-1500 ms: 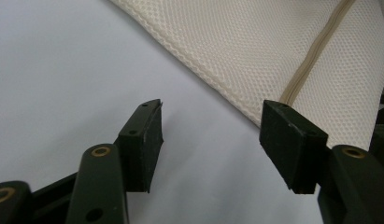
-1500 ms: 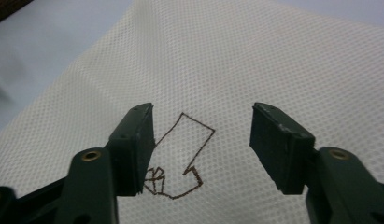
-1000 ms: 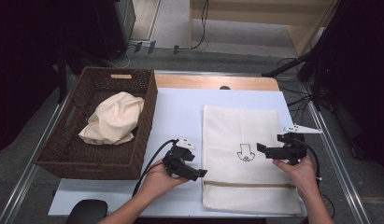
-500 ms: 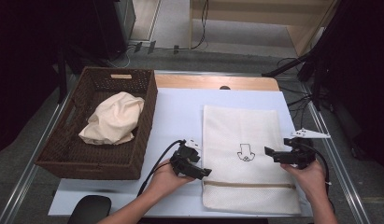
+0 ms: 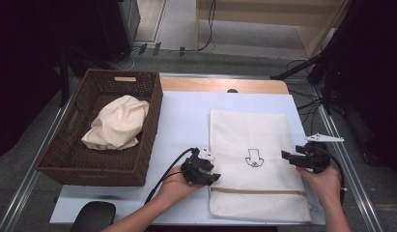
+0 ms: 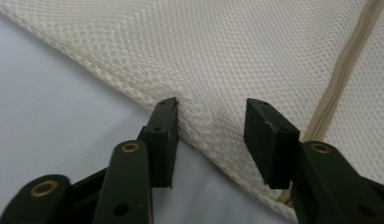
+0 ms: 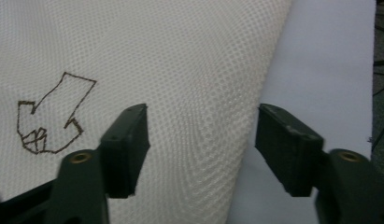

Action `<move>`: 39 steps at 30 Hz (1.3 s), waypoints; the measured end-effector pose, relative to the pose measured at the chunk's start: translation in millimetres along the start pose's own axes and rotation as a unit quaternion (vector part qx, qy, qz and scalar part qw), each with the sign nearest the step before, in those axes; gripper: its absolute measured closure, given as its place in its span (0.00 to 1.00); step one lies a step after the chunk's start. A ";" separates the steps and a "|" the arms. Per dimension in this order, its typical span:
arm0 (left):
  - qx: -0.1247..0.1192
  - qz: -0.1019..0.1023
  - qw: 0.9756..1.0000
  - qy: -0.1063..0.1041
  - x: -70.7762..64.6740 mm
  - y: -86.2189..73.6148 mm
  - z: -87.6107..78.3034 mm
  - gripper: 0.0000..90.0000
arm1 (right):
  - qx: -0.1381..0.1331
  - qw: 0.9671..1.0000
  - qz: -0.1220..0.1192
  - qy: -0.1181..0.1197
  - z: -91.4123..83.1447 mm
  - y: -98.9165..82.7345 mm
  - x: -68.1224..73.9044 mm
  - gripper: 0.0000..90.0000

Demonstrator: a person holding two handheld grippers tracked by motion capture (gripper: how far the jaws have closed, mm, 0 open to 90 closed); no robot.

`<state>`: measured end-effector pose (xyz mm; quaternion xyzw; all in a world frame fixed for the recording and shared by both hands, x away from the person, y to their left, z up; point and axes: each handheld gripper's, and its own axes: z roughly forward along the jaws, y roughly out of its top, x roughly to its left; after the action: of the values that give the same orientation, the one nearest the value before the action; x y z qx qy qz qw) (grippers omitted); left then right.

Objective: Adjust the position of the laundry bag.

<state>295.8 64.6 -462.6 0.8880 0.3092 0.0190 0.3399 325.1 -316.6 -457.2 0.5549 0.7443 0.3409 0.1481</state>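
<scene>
The white mesh laundry bag (image 5: 256, 164) lies flat on the bench (image 5: 186, 121), right of centre in the high view, zipper band near the lower edge and a small outline print at its middle. It does not look lifted or folded yet, so the work seems at its start: both edges are being taken, and all the handling is left.

At the bag's left edge, the left gripper (image 6: 210, 133) has just been closing; its fingers (image 6: 164, 135) straddle a puckered ridge of mesh, one touching it, the other apart.

The right gripper (image 7: 201, 144), also just closing, stands wide over the bag's right edge without pinching it.

Count: one mesh bag, one wicker basket (image 5: 85, 154) at the left, one cream cloth (image 5: 116, 123) inside it, two grippers.
</scene>
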 end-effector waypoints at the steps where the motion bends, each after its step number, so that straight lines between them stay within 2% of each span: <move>1: -0.002 -0.008 1.000 -0.002 0.5 0.4 0.4 0.67 | 0.000 1.000 0.004 -0.003 0.7 -0.1 -1.4 0.44; 3: 0.002 -0.005 1.000 0.002 2.6 0.9 0.2 0.73 | 0.009 1.000 0.009 -0.011 5.2 -0.3 -3.7 0.46; 4: 0.001 -0.011 1.000 0.002 2.9 1.2 0.5 0.78 | 0.018 1.000 0.010 -0.013 10.9 -0.7 -5.3 0.47; 5: 0.000 -0.014 1.000 0.002 3.0 1.4 0.8 0.78 | 0.018 1.000 0.010 -0.013 10.9 -0.7 -5.3 0.49; 7: 0.004 -0.002 1.000 0.009 2.6 1.6 0.7 0.84 | 0.026 0.999 0.016 -0.012 16.1 -2.0 -5.7 0.58; 8: 0.002 0.000 1.000 0.011 2.3 1.4 1.1 0.84 | 0.026 0.999 0.016 -0.012 16.1 -2.0 -5.7 0.58; 9: 0.001 -0.003 1.000 0.013 1.9 1.5 1.6 0.85 | 0.030 0.999 0.013 -0.002 18.1 -2.8 -6.1 0.57; 12: 0.001 -0.010 1.000 0.006 3.4 2.0 2.2 0.90 | 0.028 0.999 0.019 -0.004 18.3 -3.4 -6.6 0.60; 14: 0.001 -0.007 1.000 0.003 2.6 2.3 2.9 0.93 | 0.029 0.999 0.017 -0.014 18.1 -3.5 -7.7 0.70; 16: 0.000 -0.003 1.000 0.003 1.2 2.4 3.7 0.95 | 0.027 0.999 0.029 -0.011 17.6 -3.6 -11.0 0.77; 17: -0.003 -0.007 1.000 0.000 1.3 2.9 4.7 0.95 | 0.027 0.999 0.025 -0.020 17.3 -4.0 -10.3 0.83; 18: -0.003 -0.007 1.000 0.000 1.3 2.9 4.7 0.96 | 0.027 0.999 0.025 -0.020 17.3 -4.0 -10.3 0.83; 19: -0.004 -0.016 1.000 -0.009 3.9 3.0 4.9 0.96 | 0.029 0.999 0.010 -0.024 17.7 -3.8 -7.7 0.91; 22: -0.002 -0.022 1.000 -0.015 6.2 3.1 4.4 0.96 | 0.032 0.999 0.003 -0.025 18.0 -2.7 -4.7 0.96; 31: -0.014 -0.040 0.999 -0.018 16.6 3.8 -3.4 0.97 | 0.030 0.999 0.025 0.000 13.3 3.7 -6.4 0.97; 35: -0.019 -0.047 0.999 0.000 25.6 2.2 -13.1 0.97 | 0.034 0.999 0.031 0.013 17.1 9.0 -2.4 0.97; 39: -0.022 -0.056 0.998 0.013 31.4 -1.2 -20.5 0.97 | 0.035 0.999 0.024 0.020 21.5 14.7 2.8 0.97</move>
<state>315.5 95.1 -453.1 0.8612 0.3628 0.0180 0.3555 347.7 -304.4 -462.4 0.5706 0.7451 0.3289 0.1052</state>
